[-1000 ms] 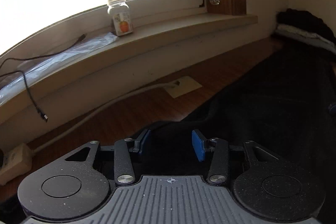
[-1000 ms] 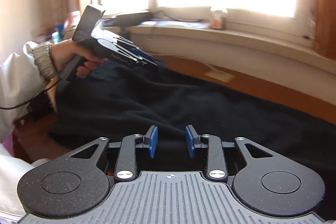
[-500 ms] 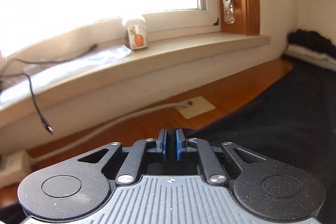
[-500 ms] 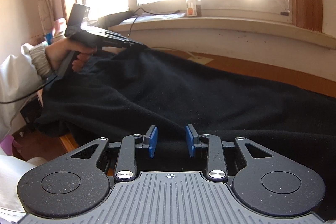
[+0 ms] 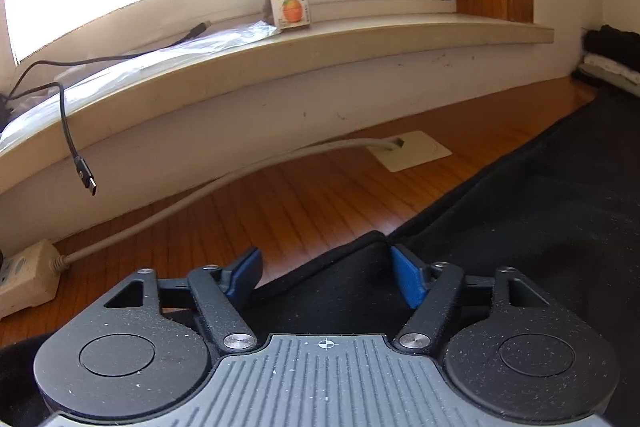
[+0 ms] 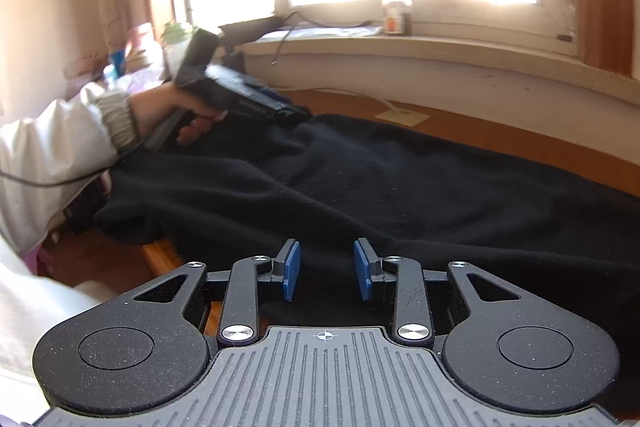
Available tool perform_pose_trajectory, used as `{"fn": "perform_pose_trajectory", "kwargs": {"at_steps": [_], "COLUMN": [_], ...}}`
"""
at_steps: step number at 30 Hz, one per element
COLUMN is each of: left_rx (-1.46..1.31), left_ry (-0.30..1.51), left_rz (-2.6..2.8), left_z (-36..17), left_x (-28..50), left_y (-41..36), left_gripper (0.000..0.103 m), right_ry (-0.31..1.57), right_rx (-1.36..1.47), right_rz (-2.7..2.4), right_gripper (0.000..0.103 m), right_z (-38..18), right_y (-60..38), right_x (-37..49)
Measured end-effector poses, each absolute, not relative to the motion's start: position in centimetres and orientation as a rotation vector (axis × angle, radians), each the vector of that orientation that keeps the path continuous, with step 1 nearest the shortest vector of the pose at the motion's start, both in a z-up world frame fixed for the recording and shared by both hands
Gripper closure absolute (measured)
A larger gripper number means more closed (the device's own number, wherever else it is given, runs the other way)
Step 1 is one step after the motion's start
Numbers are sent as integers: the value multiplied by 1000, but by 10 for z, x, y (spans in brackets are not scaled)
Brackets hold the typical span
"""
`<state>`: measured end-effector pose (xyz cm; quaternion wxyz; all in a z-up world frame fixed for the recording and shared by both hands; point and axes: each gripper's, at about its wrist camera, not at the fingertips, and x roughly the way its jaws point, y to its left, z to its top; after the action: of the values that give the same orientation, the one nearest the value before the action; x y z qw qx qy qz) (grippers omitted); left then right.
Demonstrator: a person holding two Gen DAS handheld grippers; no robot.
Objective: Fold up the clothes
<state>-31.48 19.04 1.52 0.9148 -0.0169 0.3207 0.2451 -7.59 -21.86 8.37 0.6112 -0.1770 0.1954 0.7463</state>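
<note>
A large black garment [image 5: 520, 227] [image 6: 380, 179] lies spread over the wooden tabletop [image 5: 280, 207]. My left gripper [image 5: 326, 267] is low over the garment's far corner [image 5: 372, 239]. Its jaws are opening; the corner lies between the blue pads, and neither pad presses on it. In the right wrist view a hand holds that left gripper [image 6: 294, 115] at the cloth's far left end. My right gripper [image 6: 326, 267] sits at the near edge, its jaws partly closed with a thick fold of black cloth filling the gap.
On the windowsill [image 5: 360, 43] stand a small bottle [image 5: 290, 5] and a dangling USB cable [image 5: 86, 179]. A power strip [image 5: 24, 279] and its white cord [image 5: 240, 183] lie by the wall, near a beige plate [image 5: 408, 155]. Folded dark clothes [image 5: 608, 47] are stacked far right.
The left gripper closed on the garment's corner, sank toward the table, and has now spread its jaws off it. The right gripper's jaws keep the same gap on the cloth.
</note>
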Motion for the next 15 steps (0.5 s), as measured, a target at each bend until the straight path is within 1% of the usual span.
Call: {"fn": "perform_pose_trajectory", "kwargs": {"at_steps": [3,4,5,7,13,15], "left_rx": [-41,-43,-47,-58,-65,-61], "left_ry": [662,663,663,663,662,662], "left_rz": [508,508,507,504,502,505], "left_z": [16,16,16,16,16,16], "left_x": [-315,-315,-315,-316,-316,-316], "left_y": [191,191,192,193,194,193], "left_gripper": [27,27,27,27,26,26], "right_ry": [402,380,358,320,283,267], "right_rx": [-481,-510,-539,-597,-721,-759], "right_rz": [1748,1752,1756,1762,1776,1781], "right_gripper": [70,66,63,62,60,62], "right_z": [88,88,89,89,88,89], "right_y": [-214,-212,-209,-203,-184,-180], "right_x": [-96,-104,-112,-126,-140,-142]}}
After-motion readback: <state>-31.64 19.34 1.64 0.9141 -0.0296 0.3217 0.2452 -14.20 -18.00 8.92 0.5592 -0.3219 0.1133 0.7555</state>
